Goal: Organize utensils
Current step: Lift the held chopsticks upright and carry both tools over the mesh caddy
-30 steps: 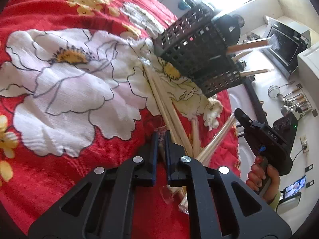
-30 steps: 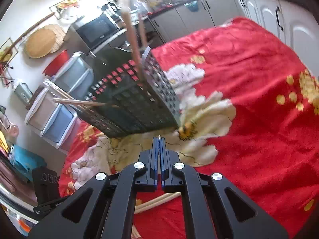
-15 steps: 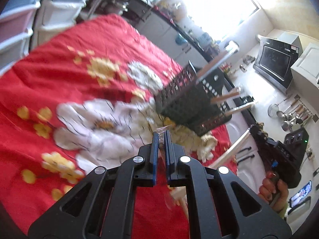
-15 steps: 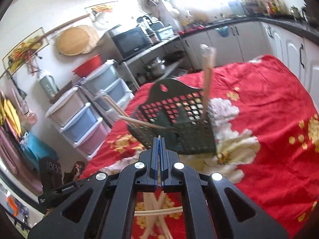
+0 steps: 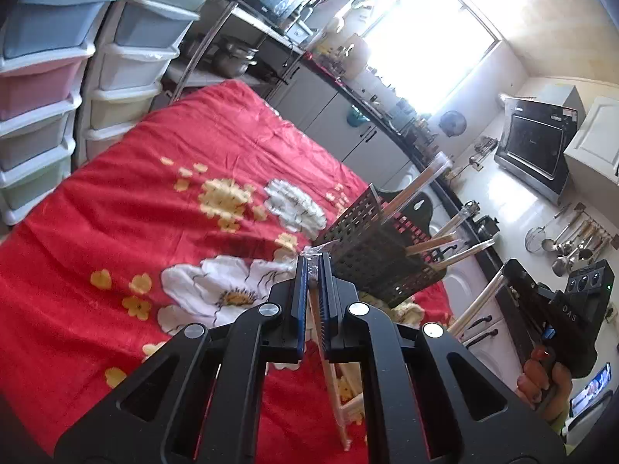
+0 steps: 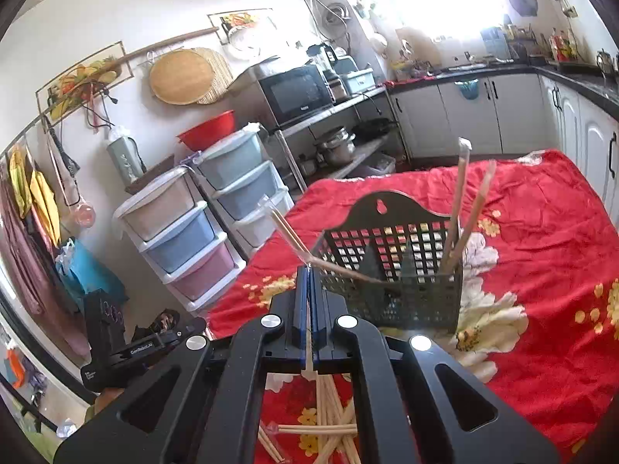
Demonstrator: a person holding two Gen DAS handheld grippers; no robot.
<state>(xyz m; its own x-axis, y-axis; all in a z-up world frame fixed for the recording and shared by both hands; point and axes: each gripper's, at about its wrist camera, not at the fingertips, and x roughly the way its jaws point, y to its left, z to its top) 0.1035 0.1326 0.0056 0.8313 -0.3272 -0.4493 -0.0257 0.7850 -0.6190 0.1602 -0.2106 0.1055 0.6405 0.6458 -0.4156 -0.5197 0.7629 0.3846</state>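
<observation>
A black perforated utensil basket (image 5: 375,251) (image 6: 394,278) stands on the red flowered cloth and holds several wrapped chopstick pairs. My left gripper (image 5: 314,266) is shut on a plastic-wrapped chopstick pair (image 5: 329,371) that hangs down below the jaws, lifted just left of the basket. My right gripper (image 6: 308,270) is shut on another wrapped chopstick pair (image 6: 308,355), held in front of the basket's left side; it also shows in the left wrist view (image 5: 506,266) with the pair (image 5: 479,297) sticking out. More chopsticks (image 6: 332,429) lie loose on the cloth below.
Stacked plastic drawers (image 6: 185,239) stand at the table's left edge. Kitchen cabinets (image 6: 483,112), a microwave (image 6: 294,91) on a metal rack, and a bright window lie beyond. The red flowered cloth (image 5: 135,232) covers the table.
Both grippers rose from the cloth with their chopstick pairs; the views tilted up from the table to the basket and room. Jaws stayed shut.
</observation>
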